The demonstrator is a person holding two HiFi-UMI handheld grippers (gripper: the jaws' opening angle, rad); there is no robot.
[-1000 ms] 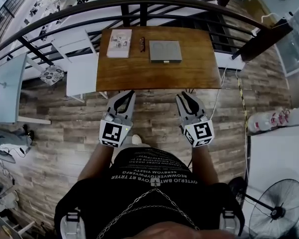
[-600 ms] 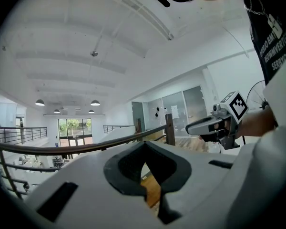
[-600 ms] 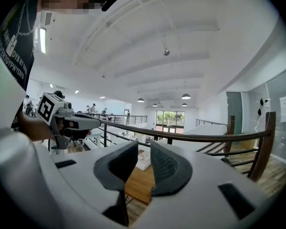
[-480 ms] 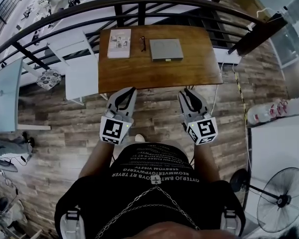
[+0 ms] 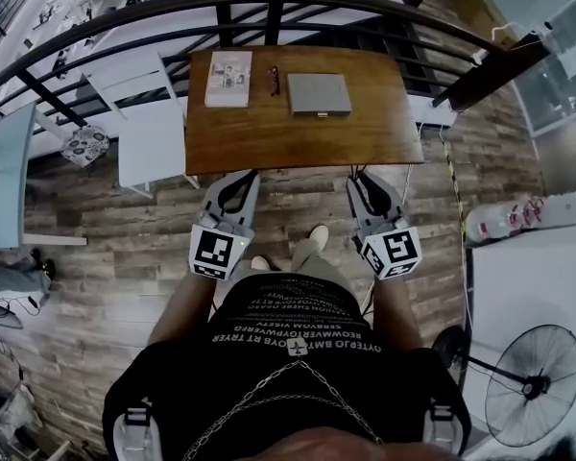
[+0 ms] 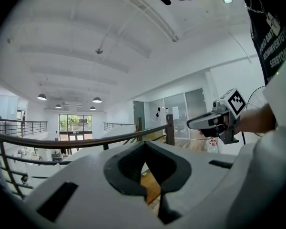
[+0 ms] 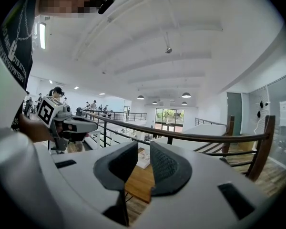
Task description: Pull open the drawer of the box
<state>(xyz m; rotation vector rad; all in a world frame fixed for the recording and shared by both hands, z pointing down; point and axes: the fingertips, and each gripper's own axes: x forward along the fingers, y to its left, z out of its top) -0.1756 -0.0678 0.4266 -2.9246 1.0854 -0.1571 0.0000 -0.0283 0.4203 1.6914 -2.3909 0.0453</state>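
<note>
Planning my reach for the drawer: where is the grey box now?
In the head view, the grey box sits near the far edge of the wooden table, right of a booklet and a small dark object.

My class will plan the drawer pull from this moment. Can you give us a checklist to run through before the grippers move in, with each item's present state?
1. Box in plain view on the table: ok.
2. Drawer pull found: a small tab seems to sit on the box's near edge; cannot tell for sure.
3. Right gripper open and empty: ok.
4. Left gripper ready to grasp: not ok, it is empty but its tips meet.
5. Grippers at the box: not ok, both are at the table's near edge.
6. Booklet and glasses clear of the box: ok, they lie to its left.
</note>
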